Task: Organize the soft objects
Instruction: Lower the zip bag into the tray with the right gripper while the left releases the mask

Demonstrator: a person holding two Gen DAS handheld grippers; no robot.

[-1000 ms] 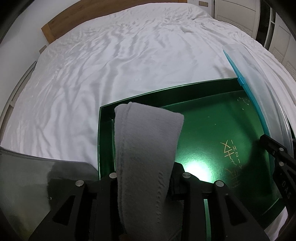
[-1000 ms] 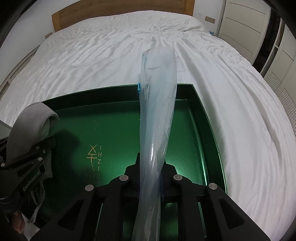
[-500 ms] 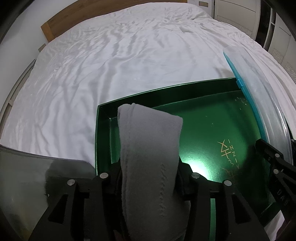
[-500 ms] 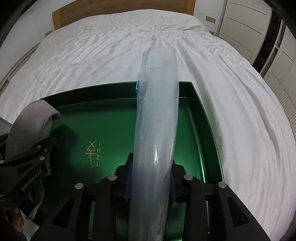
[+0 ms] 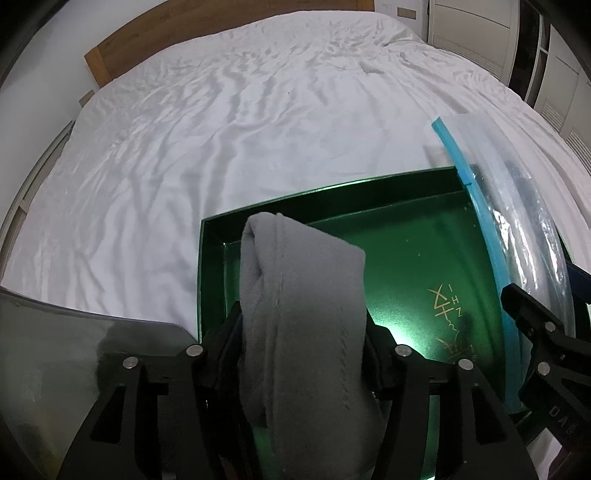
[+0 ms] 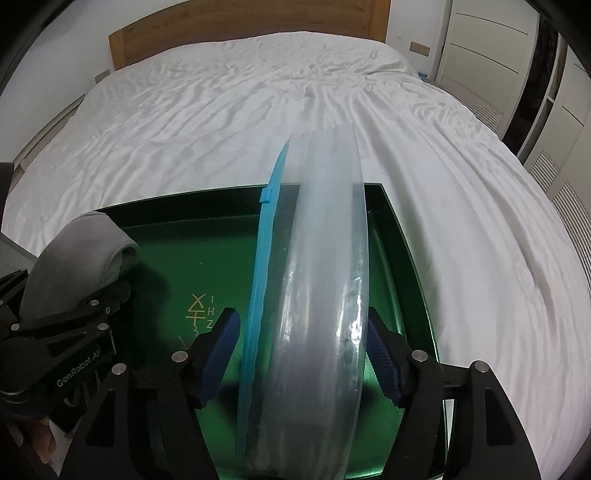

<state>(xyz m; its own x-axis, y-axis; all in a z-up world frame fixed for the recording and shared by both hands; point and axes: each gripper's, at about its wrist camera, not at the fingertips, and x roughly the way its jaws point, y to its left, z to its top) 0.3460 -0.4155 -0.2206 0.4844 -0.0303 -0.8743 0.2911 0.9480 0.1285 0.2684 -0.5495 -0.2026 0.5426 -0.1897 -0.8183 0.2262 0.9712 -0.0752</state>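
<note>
A folded grey cloth (image 5: 303, 295) stands upright between the fingers of my left gripper (image 5: 303, 332), over the left end of a green tray (image 5: 424, 258). The jaws are opening, but the cloth still fills the gap and touches both pads. A clear plastic zip bag (image 6: 325, 277) with a blue zipper strip (image 6: 264, 258) stands on edge in my right gripper (image 6: 303, 339) over the tray (image 6: 177, 266). Those jaws are opening too, and the left blue pad is clear of the bag. The cloth (image 6: 74, 266) also shows in the right wrist view, the bag (image 5: 517, 221) in the left.
The tray lies on a bed with a wrinkled white sheet (image 6: 258, 110) and a wooden headboard (image 6: 240, 33). White wardrobe doors (image 6: 498, 48) stand at the right. A grey translucent panel (image 5: 74, 350) is at the lower left of the left wrist view.
Both pairs of jaws have widened. The bag has spread out and its blue strip has swung away to the left. The grey cloth has broadened between the left fingers. Neither hand has shifted.
</note>
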